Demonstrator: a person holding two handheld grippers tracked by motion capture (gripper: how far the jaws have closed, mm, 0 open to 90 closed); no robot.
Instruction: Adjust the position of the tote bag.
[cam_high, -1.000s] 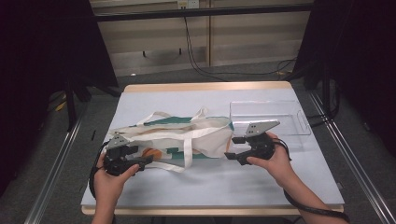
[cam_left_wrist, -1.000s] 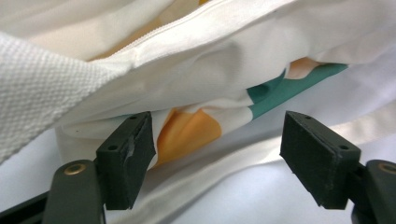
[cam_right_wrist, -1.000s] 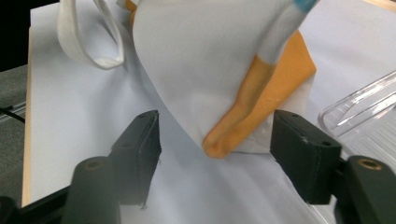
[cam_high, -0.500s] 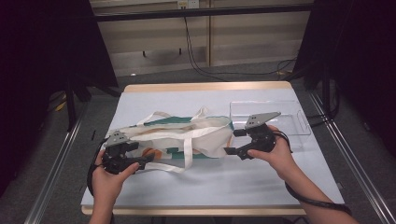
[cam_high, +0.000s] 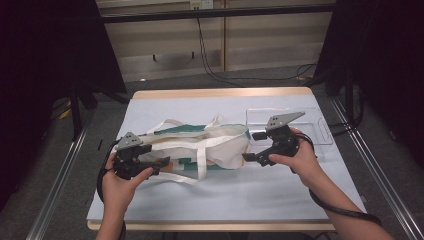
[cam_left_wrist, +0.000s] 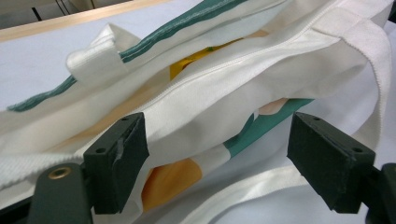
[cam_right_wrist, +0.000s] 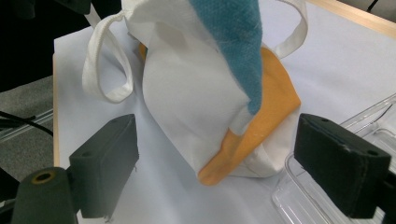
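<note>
A white tote bag (cam_high: 210, 142) with teal and orange patches lies on its side across the table, handles loose. My left gripper (cam_high: 155, 155) is at its left end. In the left gripper view the left gripper (cam_left_wrist: 219, 154) has wide jaws that have just been opening, with folds of the bag (cam_left_wrist: 261, 60) between them and the right pad off the cloth. My right gripper (cam_high: 254, 146) is at the bag's right end. In the right gripper view the right gripper (cam_right_wrist: 215, 163) has also been opening, and the bag's corner (cam_right_wrist: 187, 93) lies just ahead, untouched.
A clear plastic tray (cam_high: 310, 125) sits right behind the right gripper, and its rim (cam_right_wrist: 373, 121) is close to that gripper's right jaw. A pale cloth (cam_high: 250, 200) covers the table, whose far edge is wood. Metal rails and dark floor lie on both sides.
Both grippers have risen slightly at the bag's two ends, and their jaws stand wider apart. The bag lies where it was.
</note>
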